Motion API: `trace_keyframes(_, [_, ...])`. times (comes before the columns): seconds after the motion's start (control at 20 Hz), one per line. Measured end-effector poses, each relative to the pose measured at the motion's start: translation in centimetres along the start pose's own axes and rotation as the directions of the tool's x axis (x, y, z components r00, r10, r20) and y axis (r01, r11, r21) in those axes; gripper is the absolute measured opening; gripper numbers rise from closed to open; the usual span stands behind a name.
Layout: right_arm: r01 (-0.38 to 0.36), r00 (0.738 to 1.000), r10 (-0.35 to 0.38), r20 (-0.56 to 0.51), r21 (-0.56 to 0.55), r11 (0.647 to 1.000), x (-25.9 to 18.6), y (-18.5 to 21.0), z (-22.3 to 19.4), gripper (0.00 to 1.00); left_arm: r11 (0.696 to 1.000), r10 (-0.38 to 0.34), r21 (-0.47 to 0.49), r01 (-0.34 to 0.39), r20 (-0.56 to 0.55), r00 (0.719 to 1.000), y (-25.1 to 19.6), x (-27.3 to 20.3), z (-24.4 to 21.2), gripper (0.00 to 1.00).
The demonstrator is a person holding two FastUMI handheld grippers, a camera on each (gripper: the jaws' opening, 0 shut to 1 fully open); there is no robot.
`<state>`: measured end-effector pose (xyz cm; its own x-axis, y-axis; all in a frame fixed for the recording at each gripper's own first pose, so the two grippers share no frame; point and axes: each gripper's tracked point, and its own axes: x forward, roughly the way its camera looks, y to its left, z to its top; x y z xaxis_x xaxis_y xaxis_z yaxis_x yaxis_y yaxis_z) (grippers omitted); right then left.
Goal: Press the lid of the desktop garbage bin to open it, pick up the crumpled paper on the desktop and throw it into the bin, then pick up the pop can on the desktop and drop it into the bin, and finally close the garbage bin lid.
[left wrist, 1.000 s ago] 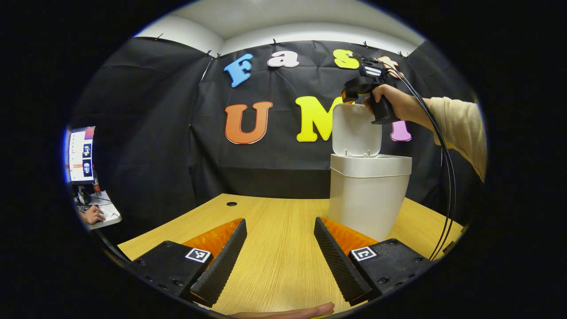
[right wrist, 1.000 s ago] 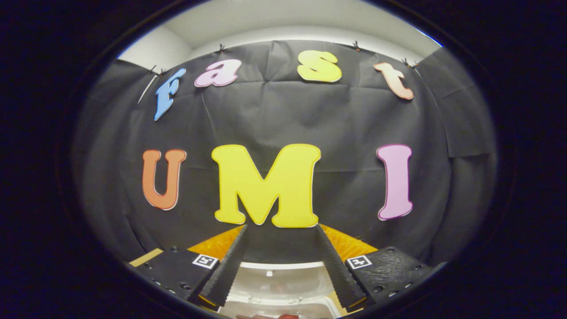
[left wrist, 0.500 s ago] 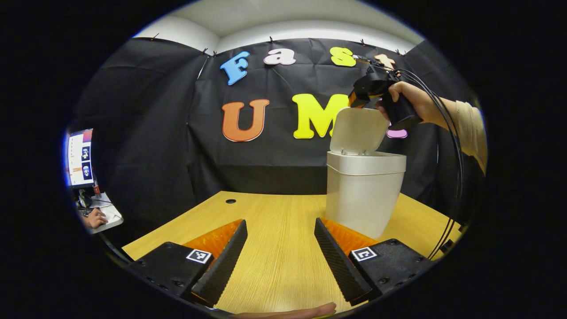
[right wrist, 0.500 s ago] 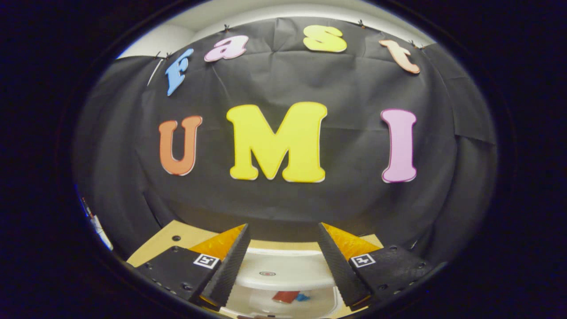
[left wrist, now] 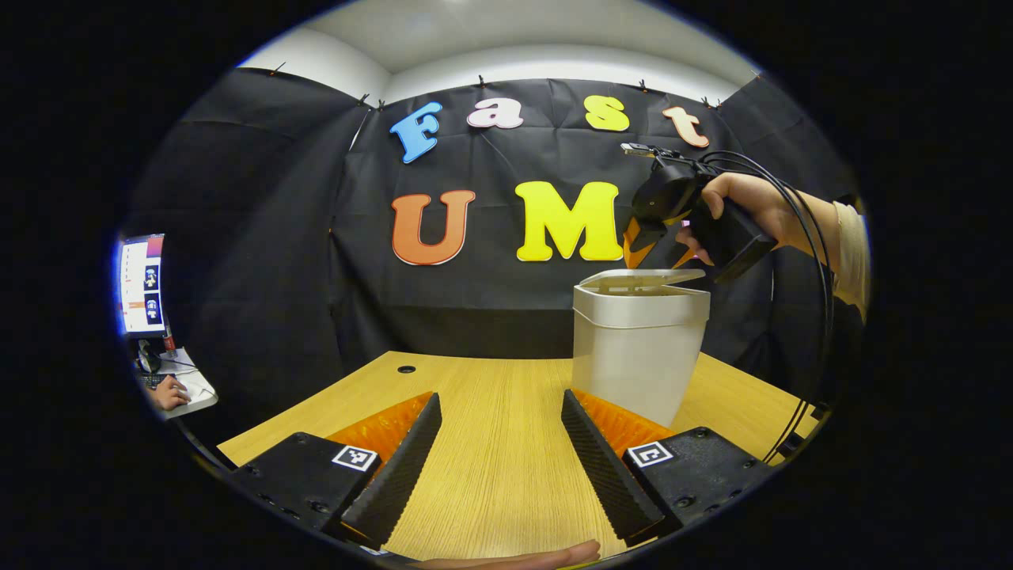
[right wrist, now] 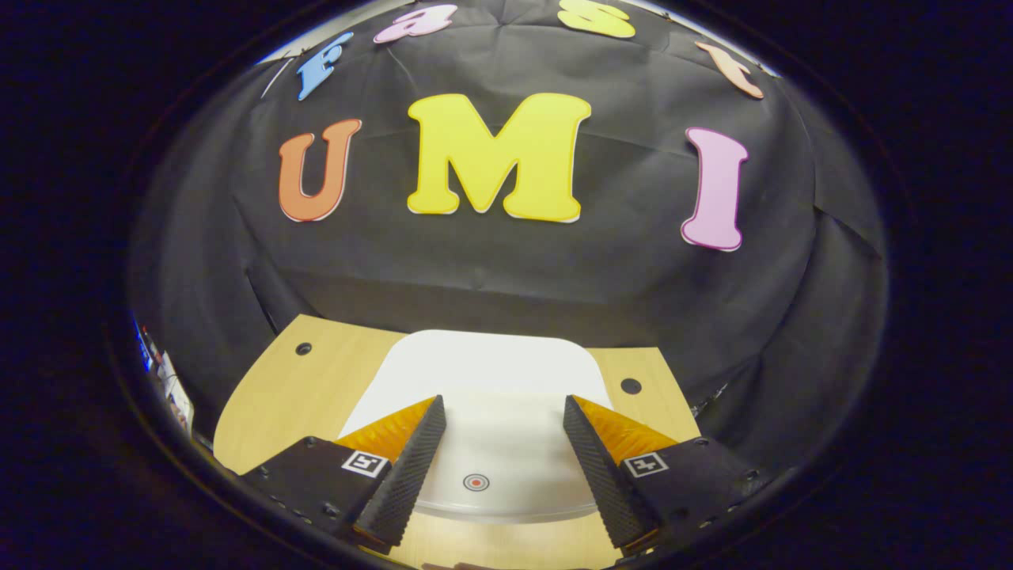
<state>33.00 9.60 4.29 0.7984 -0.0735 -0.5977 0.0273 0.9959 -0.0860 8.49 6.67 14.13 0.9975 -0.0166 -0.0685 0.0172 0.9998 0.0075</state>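
Smooth white lid (right wrist: 483, 412) swung nearly flat onto rounded bin (left wrist: 637, 348), right claw (right wrist: 503, 467) spread above, left claw (left wrist: 502, 455) spread, woodgrain desk (left wrist: 491, 467).

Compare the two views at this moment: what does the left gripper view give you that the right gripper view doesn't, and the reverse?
Left gripper view: the bin's side wall, the lid a crack short of shut, the right gripper above it in a hand, a monitor.

Right gripper view: the lid's top face with a red target mark, seen between open fingers.

Both: lid, wooden table, black cloth wall.
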Motion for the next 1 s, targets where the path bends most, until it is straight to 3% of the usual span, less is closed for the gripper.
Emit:
trace_keyframes(0.45, [-0.009,0.997,0.013,-0.073,0.045,0.999,-0.6,0.4,-1.8,0.92,0.999,0.033,-0.029,-0.034,-0.030,0.999,1.5,0.7,-0.9,0.99])
trace_keyframes(0.55, [-0.008,0.998,0.012,-0.069,0.065,0.998,-0.8,0.2,-1.9,0.94,0.999,0.008,-0.033,-0.009,-0.038,0.999,0.8,0.8,-1.1,0.99])
trace_keyframes(0.85, [0.017,0.999,-0.013,-0.051,0.075,0.997,-1.8,0.2,-2.6,0.96,1.000,0.018,0.001,-0.018,-0.021,1.000,0.7,0.1,-0.4,0.99])
trace_keyframes(1.0, [0.007,1.000,-0.008,0.013,0.086,0.996,-2.0,0.3,-2.8,0.96,1.000,0.015,0.012,-0.015,-0.024,1.000,0.5,0.0,-0.5,0.99])
